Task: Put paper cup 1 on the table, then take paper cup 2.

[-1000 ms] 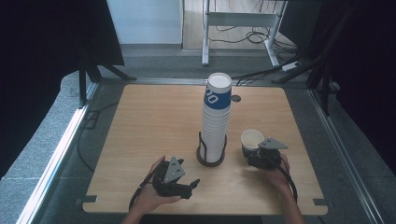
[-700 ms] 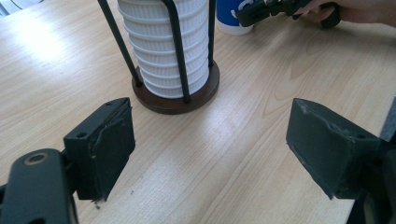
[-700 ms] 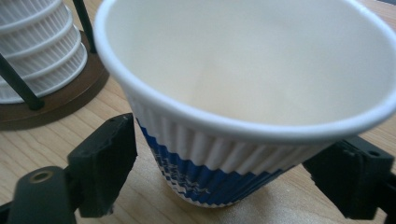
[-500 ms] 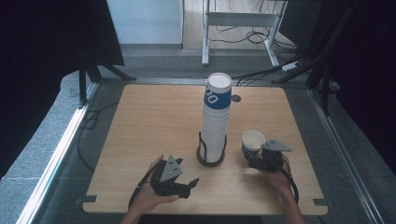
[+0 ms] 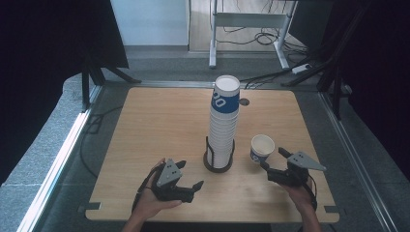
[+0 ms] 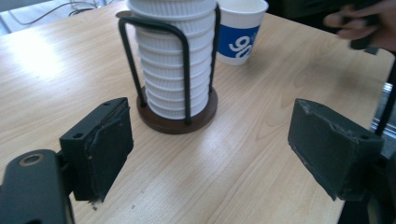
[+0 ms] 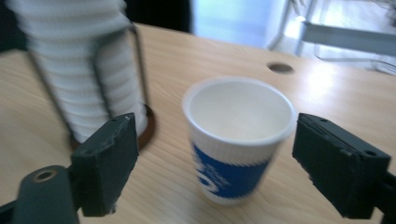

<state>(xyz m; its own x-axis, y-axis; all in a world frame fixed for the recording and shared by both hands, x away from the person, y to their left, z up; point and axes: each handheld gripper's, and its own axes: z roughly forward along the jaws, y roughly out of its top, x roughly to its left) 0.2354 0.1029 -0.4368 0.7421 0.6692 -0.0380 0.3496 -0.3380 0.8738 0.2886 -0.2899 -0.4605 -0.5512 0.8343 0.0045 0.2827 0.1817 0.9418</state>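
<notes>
- The single paper cup [image 7: 238, 140] is white inside and along its rim, with a blue band around its side carrying white marks.
- The stack of cups [image 5: 223, 125] is white and ribbed, and its top cup, at twelve o'clock of the stack, wears the same blue band with white marks.
- The wire holder [image 6: 177, 70] around the stack is black, on a dark brown round base.
- The table [image 5: 159, 125] is pale wood with a fine straight grain.
- The left gripper [image 5: 181, 186] is black with a grey plate on top.
- The right gripper [image 5: 273, 162] is black too, with a grey three-cornered plate.
- The floor [image 5: 43, 145] at nine o'clock of the table is speckled grey.
</notes>
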